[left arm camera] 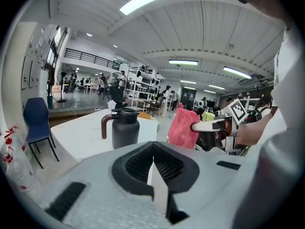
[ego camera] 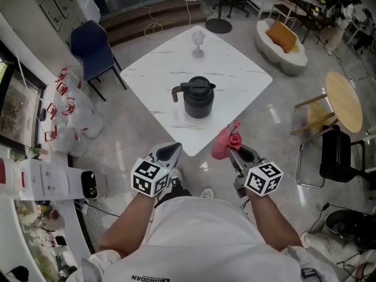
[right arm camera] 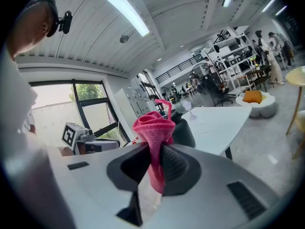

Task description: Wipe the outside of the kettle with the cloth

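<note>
A dark grey kettle (ego camera: 198, 97) with a brown handle stands near the middle of the white marble table (ego camera: 235, 69); the left gripper view shows the kettle (left arm camera: 125, 128) too. My right gripper (ego camera: 234, 147) is shut on a pink cloth (ego camera: 226, 142), held in the air just short of the table's near corner. In the right gripper view the cloth (right arm camera: 154, 137) bunches up between the jaws and hides most of the kettle (right arm camera: 183, 131). My left gripper (ego camera: 174, 150) is shut and empty, level with the right one and apart from the table.
A clear wine glass (ego camera: 198, 42) stands at the table's far side. A blue chair (ego camera: 93, 49) is at the left, a wooden round table (ego camera: 343, 101) and a black chair (ego camera: 342, 156) at the right. White bags (ego camera: 73, 119) lie on the floor at left.
</note>
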`<state>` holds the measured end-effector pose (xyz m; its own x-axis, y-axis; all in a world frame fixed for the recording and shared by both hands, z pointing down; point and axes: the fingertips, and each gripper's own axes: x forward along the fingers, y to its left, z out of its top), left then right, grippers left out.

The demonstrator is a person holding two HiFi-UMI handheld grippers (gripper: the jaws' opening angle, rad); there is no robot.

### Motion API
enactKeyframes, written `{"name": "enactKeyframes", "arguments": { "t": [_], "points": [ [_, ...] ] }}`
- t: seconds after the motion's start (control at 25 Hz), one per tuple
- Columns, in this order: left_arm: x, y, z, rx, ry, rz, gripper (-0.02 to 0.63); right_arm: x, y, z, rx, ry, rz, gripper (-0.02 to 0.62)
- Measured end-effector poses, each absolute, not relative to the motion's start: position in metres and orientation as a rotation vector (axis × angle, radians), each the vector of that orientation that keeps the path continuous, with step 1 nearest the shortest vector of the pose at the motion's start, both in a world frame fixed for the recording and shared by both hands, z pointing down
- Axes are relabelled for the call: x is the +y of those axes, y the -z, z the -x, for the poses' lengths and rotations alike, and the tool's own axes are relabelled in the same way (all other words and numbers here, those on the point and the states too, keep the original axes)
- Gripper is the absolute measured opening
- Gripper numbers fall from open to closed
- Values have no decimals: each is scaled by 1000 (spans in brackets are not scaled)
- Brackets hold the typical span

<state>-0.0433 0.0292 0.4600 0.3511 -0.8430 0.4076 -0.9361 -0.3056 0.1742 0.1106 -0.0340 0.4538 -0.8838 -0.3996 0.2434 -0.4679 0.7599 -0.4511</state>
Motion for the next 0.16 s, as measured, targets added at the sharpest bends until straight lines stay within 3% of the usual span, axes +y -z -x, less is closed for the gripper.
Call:
{"name": "enactKeyframes", "arguments": {
  "t": [0.16],
  "points": [
    [30,-458,45,-1564,-336,-2242,3,-33,-453,-109,-2818,-776,-697,57]
  ]
}}
